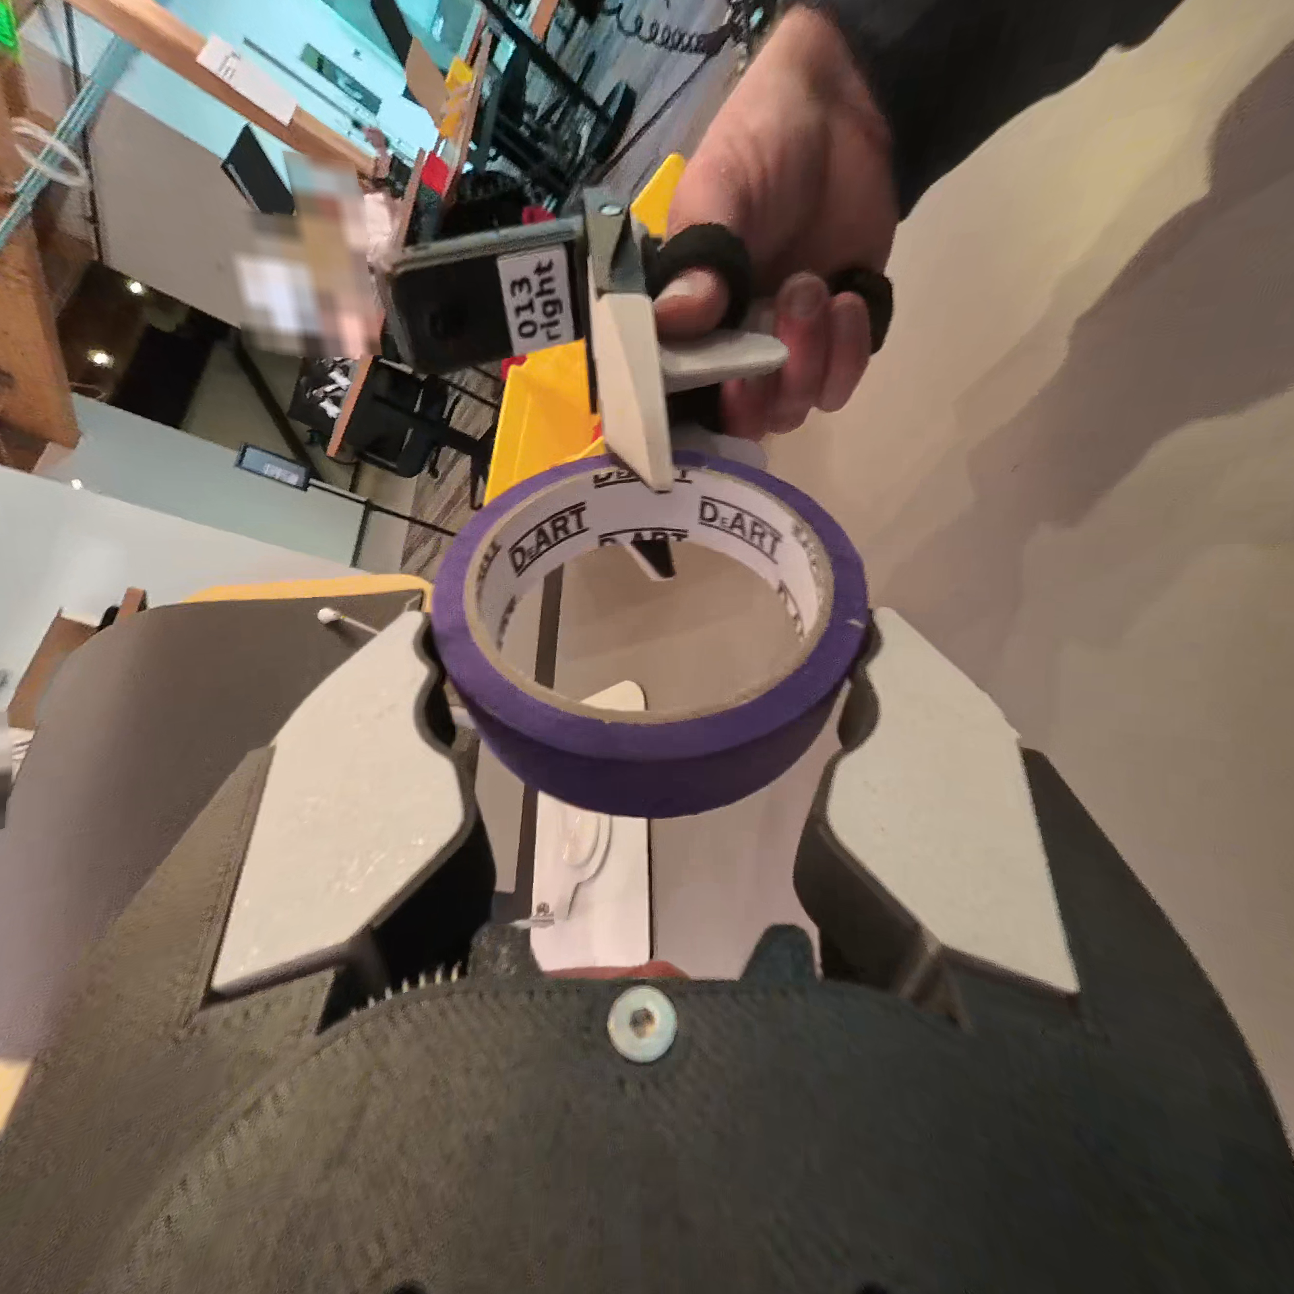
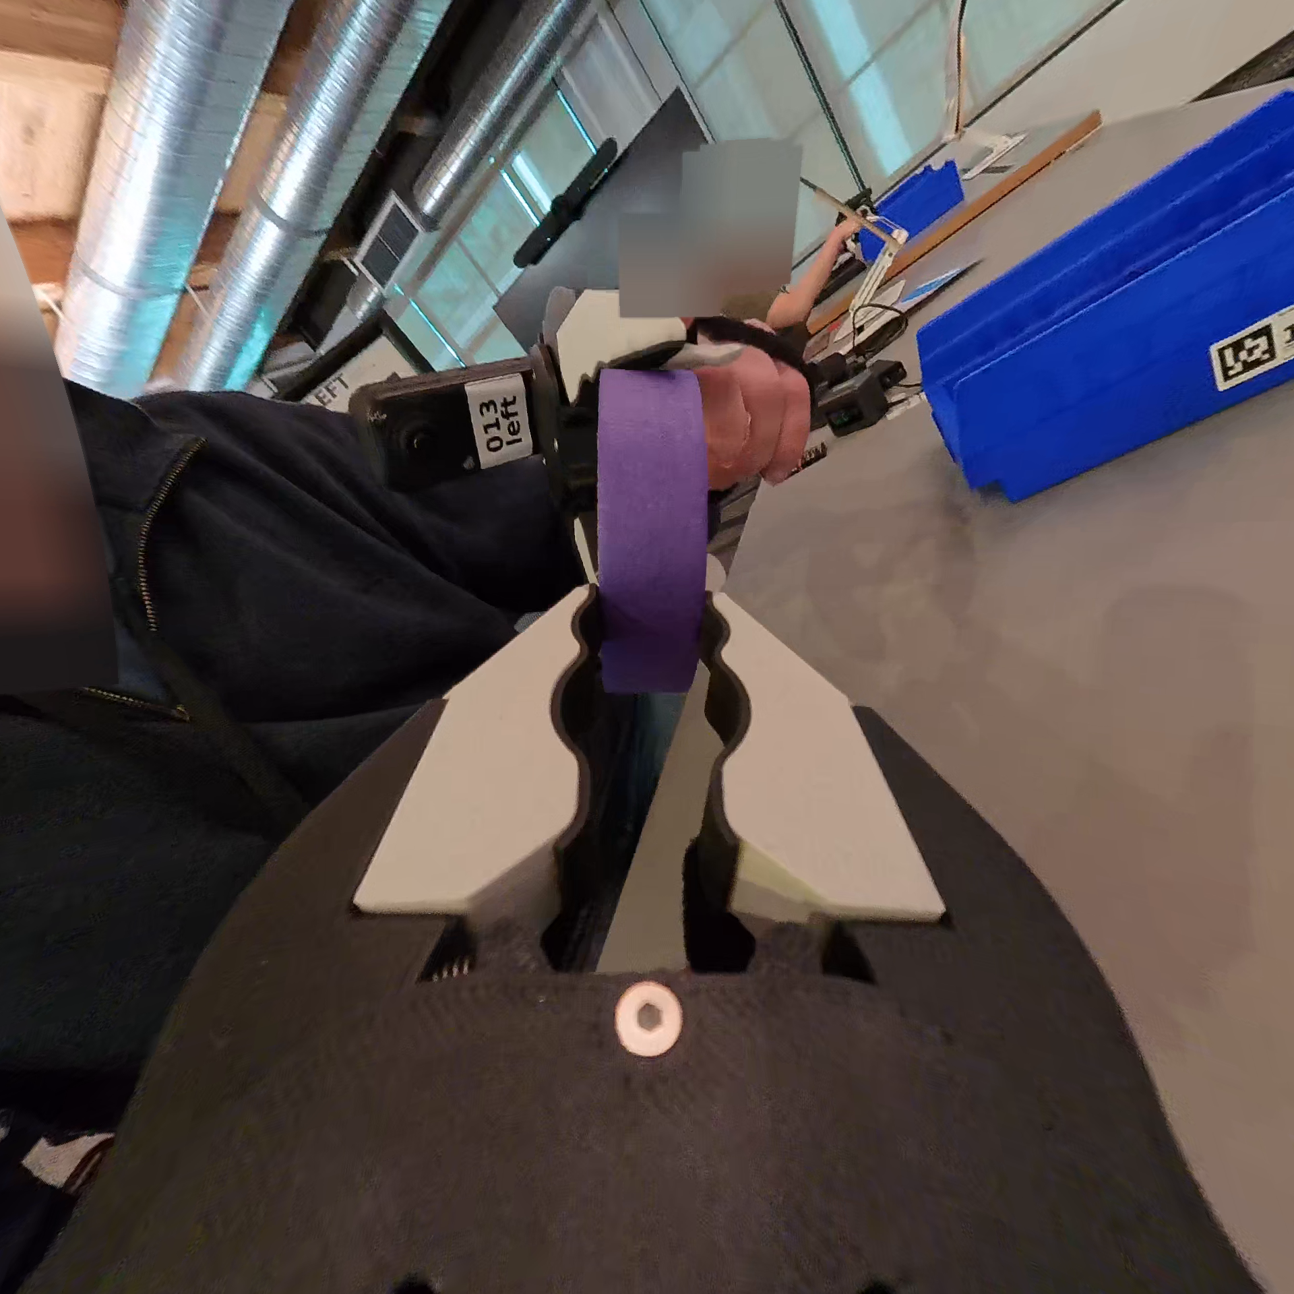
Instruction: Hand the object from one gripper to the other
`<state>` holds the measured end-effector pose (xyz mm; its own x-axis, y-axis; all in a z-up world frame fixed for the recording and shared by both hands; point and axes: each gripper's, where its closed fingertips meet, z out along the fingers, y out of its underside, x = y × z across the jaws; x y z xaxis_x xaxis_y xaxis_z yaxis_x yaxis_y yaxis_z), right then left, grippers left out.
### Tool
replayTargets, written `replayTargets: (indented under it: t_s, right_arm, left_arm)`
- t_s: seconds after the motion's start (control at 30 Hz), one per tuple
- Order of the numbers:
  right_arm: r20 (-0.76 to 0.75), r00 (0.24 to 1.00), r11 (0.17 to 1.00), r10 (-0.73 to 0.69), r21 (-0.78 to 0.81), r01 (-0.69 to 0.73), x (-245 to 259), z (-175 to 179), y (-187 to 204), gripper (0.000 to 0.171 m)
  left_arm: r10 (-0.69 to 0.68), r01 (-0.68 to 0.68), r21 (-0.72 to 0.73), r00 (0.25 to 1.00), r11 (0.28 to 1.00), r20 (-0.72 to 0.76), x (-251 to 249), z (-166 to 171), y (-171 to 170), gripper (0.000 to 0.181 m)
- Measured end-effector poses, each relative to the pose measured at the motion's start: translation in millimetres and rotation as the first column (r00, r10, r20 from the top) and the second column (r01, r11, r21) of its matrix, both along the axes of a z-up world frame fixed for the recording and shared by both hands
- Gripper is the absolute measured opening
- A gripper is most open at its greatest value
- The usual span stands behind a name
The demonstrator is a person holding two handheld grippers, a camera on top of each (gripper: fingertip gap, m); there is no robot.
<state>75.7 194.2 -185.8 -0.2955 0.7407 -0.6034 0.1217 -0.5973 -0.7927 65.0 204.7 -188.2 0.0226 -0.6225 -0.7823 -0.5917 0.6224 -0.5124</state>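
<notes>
A roll of purple tape [image 1: 651, 763] is held in the air between both grippers. My left gripper [image 1: 651, 665] is shut on it across its diameter, one pale finger [image 1: 364, 756] against each side of the outer band. My right gripper [image 1: 659, 522] comes in from the far side and pinches the roll's far rim across its width; one fingertip shows through the roll's hole. In the right wrist view the roll [image 2: 651, 532] stands edge-on and the right gripper [image 2: 651, 616] is shut on its near edge. The left gripper [image 2: 651, 455] sits behind the roll.
A grey table [image 2: 980, 700] lies below, with a blue bin [image 2: 1120, 336] at its far right. A yellow bin [image 1: 539, 413] stands behind the right gripper. The person's hand [image 1: 784, 196] and dark jacket [image 2: 280, 560] are close by. My left and right fingertips are right by each other.
</notes>
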Motion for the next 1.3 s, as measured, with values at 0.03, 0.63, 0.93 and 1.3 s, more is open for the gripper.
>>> replayTargets:
  t_s: [0.03, 0.63, 0.93, 1.3]
  right_arm:
    - [0.004, 1.0, 1.0, 0.003, -0.004, -0.003, 0, -1, 0, 0.025]
    - [-0.112, 0.933, 0.779, -0.341, 0.522, 0.348, 7, 35, 21, 0.107]
    - [-0.063, 0.953, 0.83, -0.298, 0.475, 0.291, -18, 26, 4, 0.102]
    - [-0.068, 0.958, 0.822, -0.28, 0.498, 0.276, -21, 24, -1, 0.093]
  left_arm:
    - [0.004, -0.004, -0.006, 1.0, 1.0, 0.005, 1, 0, 0, 0.108]
    - [0.146, 0.116, -0.618, 0.923, 0.778, 0.357, -8, 32, 4, 0.106]
    - [0.107, 0.213, -0.78, 0.936, 0.589, 0.336, 2, 25, -6, 0.106]
    - [0.084, 0.208, -0.803, 0.949, 0.558, 0.304, 8, 18, -13, 0.107]
